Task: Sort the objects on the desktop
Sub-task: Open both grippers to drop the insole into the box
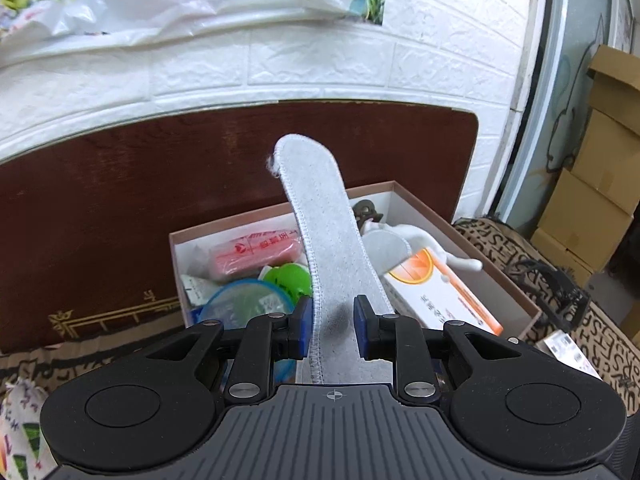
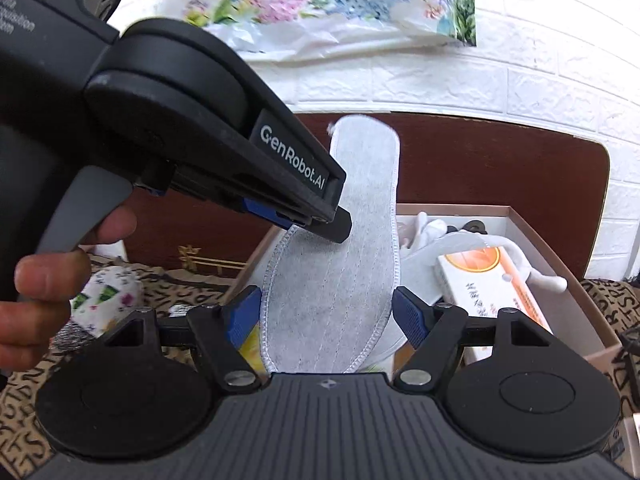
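A grey felt insole (image 1: 320,216) stands up between the pads of my left gripper (image 1: 331,330), which is shut on its edges, above the open cardboard box (image 1: 496,268). In the right wrist view the same insole (image 2: 352,240) rises between the wide-apart pads of my right gripper (image 2: 326,318), which is open around its heel end without clamping it. The left gripper (image 2: 320,220) reaches in from the upper left and pinches the insole's side. The box (image 2: 568,276) lies behind and to the right.
The box holds a pink packet (image 1: 256,256), green lid (image 1: 290,280), blue-rimmed lid (image 1: 244,304), an orange-white carton (image 1: 444,292) and a white figure (image 2: 548,280). A dark wooden board (image 1: 120,208) leans on the white brick wall. A patterned pouch (image 2: 108,296) lies left.
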`<action>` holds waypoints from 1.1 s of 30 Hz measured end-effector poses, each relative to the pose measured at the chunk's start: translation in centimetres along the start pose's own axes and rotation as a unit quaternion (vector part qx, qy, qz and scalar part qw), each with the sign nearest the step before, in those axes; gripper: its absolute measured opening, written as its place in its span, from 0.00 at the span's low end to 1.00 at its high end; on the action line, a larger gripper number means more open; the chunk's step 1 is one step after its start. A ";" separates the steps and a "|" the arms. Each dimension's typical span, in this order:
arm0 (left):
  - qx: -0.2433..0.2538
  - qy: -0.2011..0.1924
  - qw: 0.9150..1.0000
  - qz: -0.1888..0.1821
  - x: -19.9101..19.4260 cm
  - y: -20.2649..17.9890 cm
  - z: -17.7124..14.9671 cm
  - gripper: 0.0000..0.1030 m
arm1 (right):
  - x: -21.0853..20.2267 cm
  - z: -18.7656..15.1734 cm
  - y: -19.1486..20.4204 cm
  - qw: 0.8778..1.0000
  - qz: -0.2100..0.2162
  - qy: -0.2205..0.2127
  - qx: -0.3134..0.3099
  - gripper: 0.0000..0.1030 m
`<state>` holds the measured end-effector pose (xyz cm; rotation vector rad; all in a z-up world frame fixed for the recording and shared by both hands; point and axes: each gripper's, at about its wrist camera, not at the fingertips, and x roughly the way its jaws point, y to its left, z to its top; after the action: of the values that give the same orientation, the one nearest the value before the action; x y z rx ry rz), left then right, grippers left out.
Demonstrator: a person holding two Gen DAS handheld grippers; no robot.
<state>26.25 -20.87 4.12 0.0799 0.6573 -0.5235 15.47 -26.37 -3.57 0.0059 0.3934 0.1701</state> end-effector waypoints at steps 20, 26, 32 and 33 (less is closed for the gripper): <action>0.003 -0.038 0.999 0.029 0.7 0.0 -1.0 1.00 | 2.5 -1.2 0.0 0.999 -0.037 0.016 -0.022 0.94; -0.003 -0.028 0.998 0.049 -1.3 -0.1 -2.2 1.00 | 0.7 -1.2 0.6 0.999 -0.051 0.008 -0.012 0.98; -0.014 -0.023 0.997 0.070 -5.2 -0.2 -6.4 1.00 | -3.4 -2.7 2.4 0.999 -0.050 0.003 0.009 0.99; -0.014 -0.022 0.997 0.078 -6.0 -0.2 -7.4 1.00 | -3.9 -3.1 2.7 0.999 -0.048 0.005 0.013 0.99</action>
<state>17.97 -16.68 1.93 0.0932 0.6097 -0.3649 10.27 -24.46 -4.83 0.0116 0.4049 0.0704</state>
